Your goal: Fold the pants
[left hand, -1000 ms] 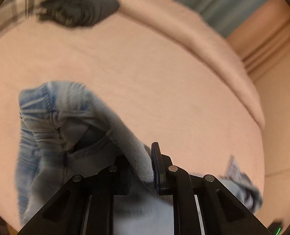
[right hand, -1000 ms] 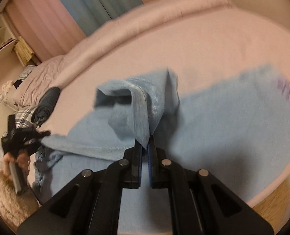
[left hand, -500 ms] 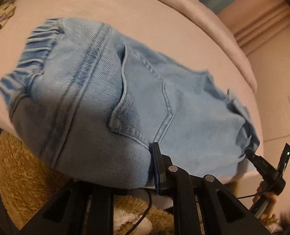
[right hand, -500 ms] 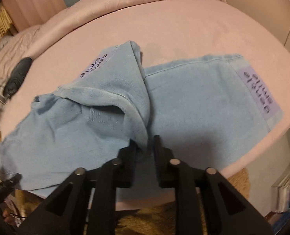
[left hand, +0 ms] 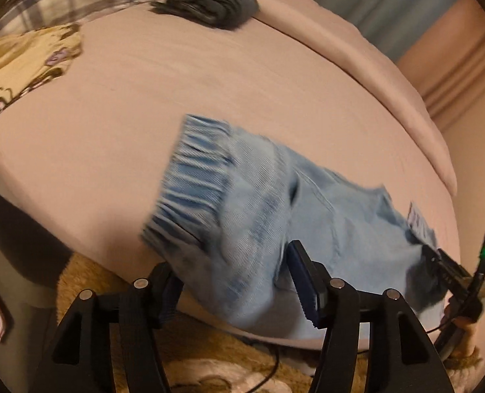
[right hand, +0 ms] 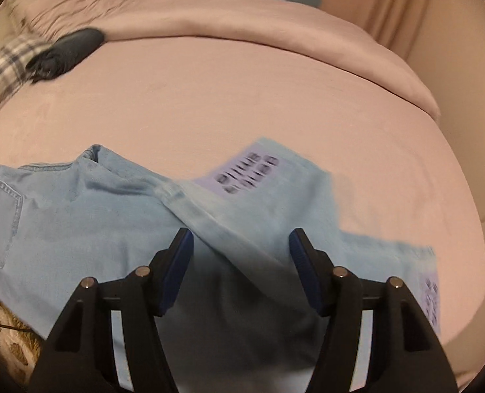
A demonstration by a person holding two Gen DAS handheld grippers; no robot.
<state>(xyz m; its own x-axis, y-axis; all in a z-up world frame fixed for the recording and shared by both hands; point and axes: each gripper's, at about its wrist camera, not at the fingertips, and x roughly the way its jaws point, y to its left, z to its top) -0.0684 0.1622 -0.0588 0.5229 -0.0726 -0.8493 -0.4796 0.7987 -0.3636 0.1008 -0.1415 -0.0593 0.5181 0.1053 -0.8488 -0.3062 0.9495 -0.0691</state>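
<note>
Light-blue denim pants [right hand: 88,226] lie flat near the front edge of the pink bed [right hand: 242,98], one leg crossed over, purple label up. My right gripper [right hand: 241,258] hangs just above them, jaws wide, holding nothing. My left gripper [left hand: 232,281], also spread wide, sits by the elastic waistband [left hand: 193,186]. Dark clothes [left hand: 209,1] lie at the far side.

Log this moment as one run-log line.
step: fold pants | left gripper: open over waistband end | right gripper: open over leg end | jeans: on bed, released, one leg crossed over
</note>
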